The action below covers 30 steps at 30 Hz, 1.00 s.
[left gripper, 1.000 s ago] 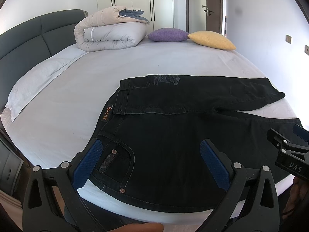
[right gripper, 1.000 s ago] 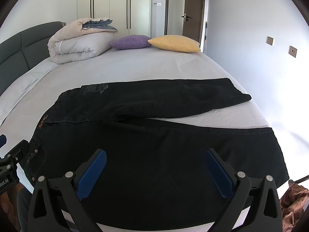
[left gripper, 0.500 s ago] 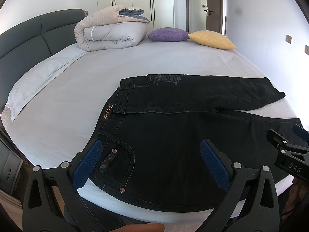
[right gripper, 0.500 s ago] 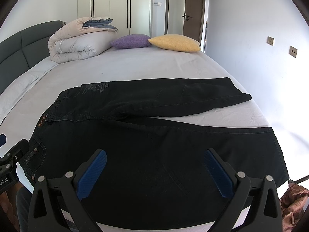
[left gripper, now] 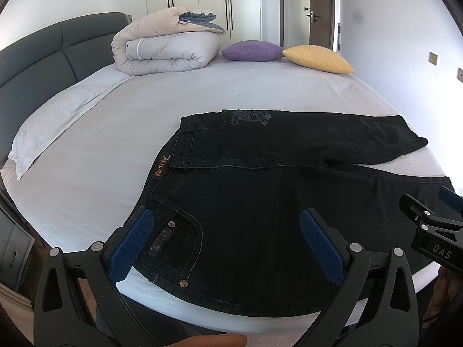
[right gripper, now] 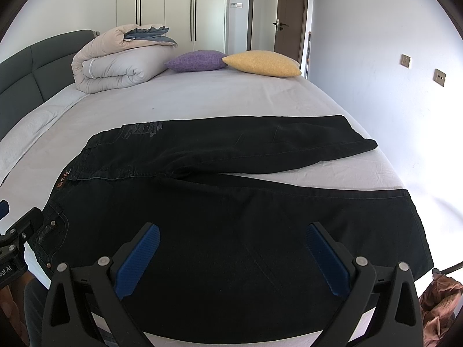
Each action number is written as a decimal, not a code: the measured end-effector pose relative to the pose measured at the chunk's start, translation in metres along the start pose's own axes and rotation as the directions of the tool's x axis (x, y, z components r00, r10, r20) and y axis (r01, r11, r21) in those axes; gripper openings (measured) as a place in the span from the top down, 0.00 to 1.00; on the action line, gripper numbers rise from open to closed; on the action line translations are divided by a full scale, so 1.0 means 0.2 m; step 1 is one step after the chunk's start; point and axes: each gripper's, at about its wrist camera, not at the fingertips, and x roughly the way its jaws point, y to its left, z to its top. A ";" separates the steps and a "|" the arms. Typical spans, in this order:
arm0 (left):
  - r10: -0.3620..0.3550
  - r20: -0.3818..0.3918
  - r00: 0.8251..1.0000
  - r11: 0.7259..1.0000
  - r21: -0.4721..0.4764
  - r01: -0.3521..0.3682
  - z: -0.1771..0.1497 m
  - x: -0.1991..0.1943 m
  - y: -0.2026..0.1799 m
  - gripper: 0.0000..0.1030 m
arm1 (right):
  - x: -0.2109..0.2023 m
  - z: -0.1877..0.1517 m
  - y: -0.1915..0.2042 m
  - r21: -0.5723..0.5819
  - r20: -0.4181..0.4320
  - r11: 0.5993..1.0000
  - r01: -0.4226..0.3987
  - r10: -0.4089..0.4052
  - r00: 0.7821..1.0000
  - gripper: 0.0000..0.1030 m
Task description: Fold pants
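Black jeans [left gripper: 260,202] lie spread on the white bed [left gripper: 115,144], waist to the left, both legs running right. They also show in the right wrist view [right gripper: 231,208]. The far leg [right gripper: 260,147] angles away; the near leg lies along the front edge of the bed. My left gripper [left gripper: 225,240] is open and empty, held above the waist and front pocket. My right gripper [right gripper: 231,256] is open and empty, held above the near leg. Each gripper shows at the edge of the other's view: the right one in the left wrist view [left gripper: 431,231], the left one in the right wrist view [right gripper: 14,237].
A rolled duvet [left gripper: 165,49], a purple cushion [left gripper: 251,50] and a yellow cushion [left gripper: 318,59] lie at the far end of the bed. A grey headboard [left gripper: 43,49] runs along the left. A wall stands close on the right. A brown cloth [right gripper: 439,300] lies on the floor.
Both views have shifted very slightly; the jeans have not moved and both grippers stay open.
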 end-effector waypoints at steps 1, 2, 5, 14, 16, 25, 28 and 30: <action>0.000 0.000 1.000 1.000 0.000 0.000 0.00 0.00 0.00 0.00 | 0.00 0.00 0.00 0.001 0.000 1.000 0.000 0.000 1.000 0.00; -0.001 0.000 1.000 1.000 0.000 0.001 0.00 0.00 0.00 0.00 | 0.00 0.00 0.00 0.000 -0.001 1.000 0.000 0.000 1.000 0.00; -0.001 0.000 1.000 1.000 0.000 0.001 0.00 0.00 0.00 0.00 | 0.00 0.00 0.00 0.001 0.000 1.000 -0.001 0.001 1.000 0.00; -0.001 -0.002 1.000 1.000 -0.001 0.001 0.00 0.00 0.00 0.00 | 0.00 0.00 0.00 0.000 -0.002 1.000 0.000 0.000 1.000 0.00; -0.001 -0.003 1.000 1.000 -0.001 0.001 0.00 0.00 0.00 0.00 | 0.00 -0.01 0.01 -0.001 -0.001 1.000 0.000 0.000 1.000 0.00; 0.009 -0.010 1.000 1.000 -0.002 -0.009 -0.01 0.03 0.00 0.00 | 0.00 -0.02 0.01 -0.001 -0.004 1.000 -0.001 0.001 1.000 0.00; 0.016 0.002 1.000 1.000 -0.002 -0.016 -0.01 0.03 -0.01 0.00 | 0.00 -0.03 0.01 -0.002 -0.006 1.000 -0.005 0.005 1.000 0.00; 0.031 0.047 0.998 0.999 0.004 -0.032 -0.01 0.01 -0.02 0.00 | 0.01 -0.03 0.01 -0.005 -0.009 1.000 -0.009 0.009 1.000 0.00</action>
